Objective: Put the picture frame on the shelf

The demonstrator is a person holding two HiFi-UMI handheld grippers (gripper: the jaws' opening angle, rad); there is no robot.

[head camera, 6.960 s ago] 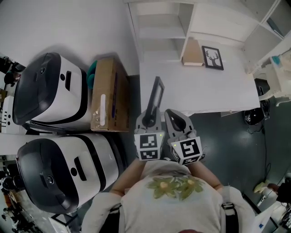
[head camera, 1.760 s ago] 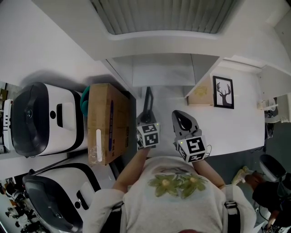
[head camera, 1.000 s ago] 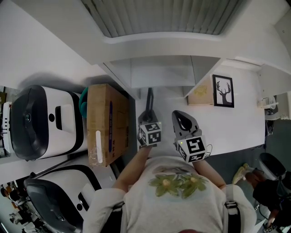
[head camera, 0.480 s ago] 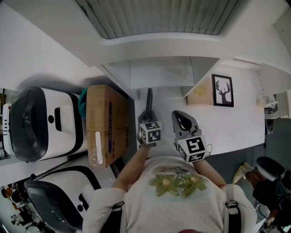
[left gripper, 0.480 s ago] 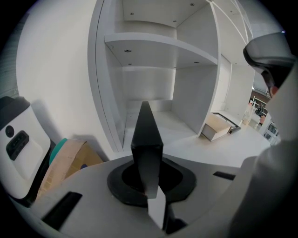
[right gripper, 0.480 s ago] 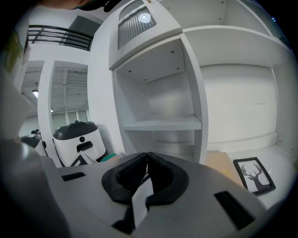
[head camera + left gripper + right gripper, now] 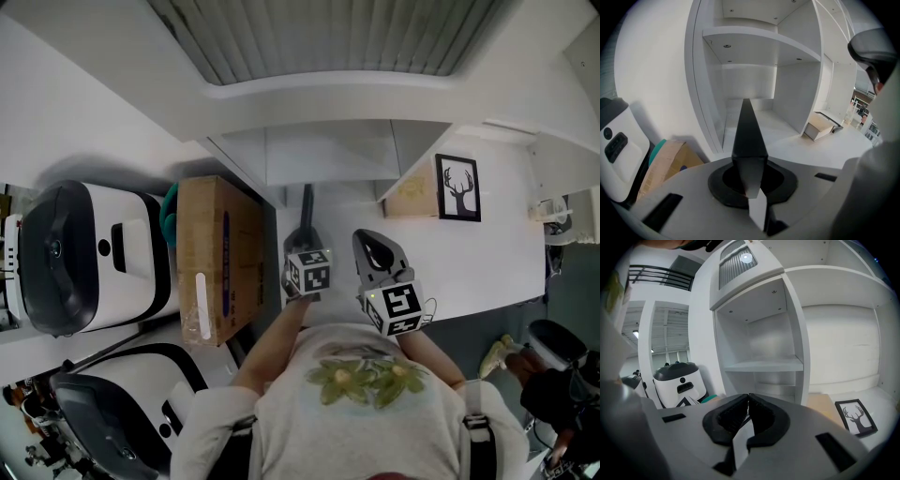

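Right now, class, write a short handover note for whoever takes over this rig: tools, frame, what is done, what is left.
Left tool: shut, empty.
Right tool: shut, empty.
Picture frame: on the white tabletop beside the tan box, right of the shelf; neither tool is near it.
Done: nothing yet.
Left: open a tool, grasp the frame, set it on the shelf.

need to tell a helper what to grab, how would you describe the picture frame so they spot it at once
Start at the tall white shelf unit and look to the white tabletop at its right foot. The picture frame lies there beside a tan box; it alone has a black border and a black antlered deer head.
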